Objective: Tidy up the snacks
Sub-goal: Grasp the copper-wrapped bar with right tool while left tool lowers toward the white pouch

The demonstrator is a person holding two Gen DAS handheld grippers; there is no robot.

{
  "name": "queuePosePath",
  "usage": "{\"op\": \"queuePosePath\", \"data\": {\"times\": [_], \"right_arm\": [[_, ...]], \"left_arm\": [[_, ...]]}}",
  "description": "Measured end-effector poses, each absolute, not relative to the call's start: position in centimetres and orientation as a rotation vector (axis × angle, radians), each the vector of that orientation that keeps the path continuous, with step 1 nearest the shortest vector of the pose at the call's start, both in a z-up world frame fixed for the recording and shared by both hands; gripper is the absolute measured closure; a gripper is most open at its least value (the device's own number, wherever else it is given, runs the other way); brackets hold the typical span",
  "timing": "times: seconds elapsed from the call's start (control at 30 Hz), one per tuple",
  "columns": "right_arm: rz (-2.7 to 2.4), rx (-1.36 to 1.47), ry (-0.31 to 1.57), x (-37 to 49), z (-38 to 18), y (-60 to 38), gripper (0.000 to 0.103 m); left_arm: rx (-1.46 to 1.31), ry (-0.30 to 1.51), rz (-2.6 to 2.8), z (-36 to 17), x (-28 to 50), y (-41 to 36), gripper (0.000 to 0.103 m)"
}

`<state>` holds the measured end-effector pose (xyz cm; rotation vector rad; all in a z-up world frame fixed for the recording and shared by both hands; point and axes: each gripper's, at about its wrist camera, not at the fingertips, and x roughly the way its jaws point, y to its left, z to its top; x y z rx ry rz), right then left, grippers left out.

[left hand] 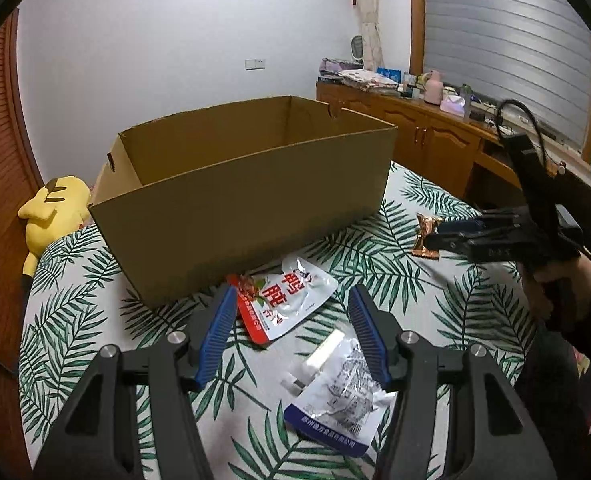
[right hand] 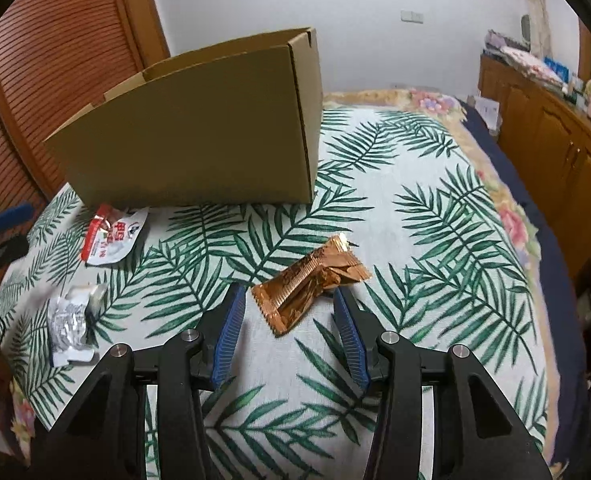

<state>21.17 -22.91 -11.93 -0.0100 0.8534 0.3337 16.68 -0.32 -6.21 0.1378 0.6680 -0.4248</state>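
Note:
An open cardboard box [left hand: 247, 196] stands on the leaf-print bed; it also shows in the right wrist view [right hand: 199, 136]. A red-and-white snack pouch [left hand: 283, 300] lies in front of it, with a silver-and-blue pouch [left hand: 335, 396] nearer me. My left gripper [left hand: 291, 300] is open above these two pouches, its jaws either side of the red-and-white one. A copper-coloured wrapper [right hand: 307, 284] lies to the right. My right gripper [right hand: 287, 300] is open, its tips flanking the near end of the wrapper. In the left wrist view the right gripper [left hand: 435, 236] sits beside that wrapper [left hand: 425, 232].
A yellow plush toy [left hand: 55, 212] lies at the bed's left edge by a slatted wooden door [right hand: 55, 60]. A wooden cabinet [left hand: 427, 136] with clutter on top stands at the right. The red-and-white pouch [right hand: 111, 236] and silver pouch [right hand: 71, 320] lie left of my right gripper.

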Motion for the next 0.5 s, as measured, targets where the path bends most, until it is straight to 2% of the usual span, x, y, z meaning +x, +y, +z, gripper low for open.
{"op": "queuePosePath", "data": {"times": [0.33, 0.37, 0.4, 0.5], "right_arm": [[0.307, -0.028, 0.881, 23.4, -12.8, -21.8, 0.058], [0.301, -0.039, 0.882, 23.5, -12.9, -21.7, 0.067], [0.295, -0.056, 0.877, 23.5, -13.0, -21.6, 0.08], [0.294, -0.088, 0.867, 22.9, -12.8, -21.7, 0.083]], "left_arm": [[0.194, 0.744, -0.43, -6.7, 16.2, -0.8, 0.044], [0.201, 0.751, -0.434, -6.8, 16.1, -1.1, 0.044], [0.209, 0.758, -0.439, -6.9, 16.0, -1.2, 0.044], [0.232, 0.789, -0.457, -7.4, 15.7, -1.9, 0.044]]}}
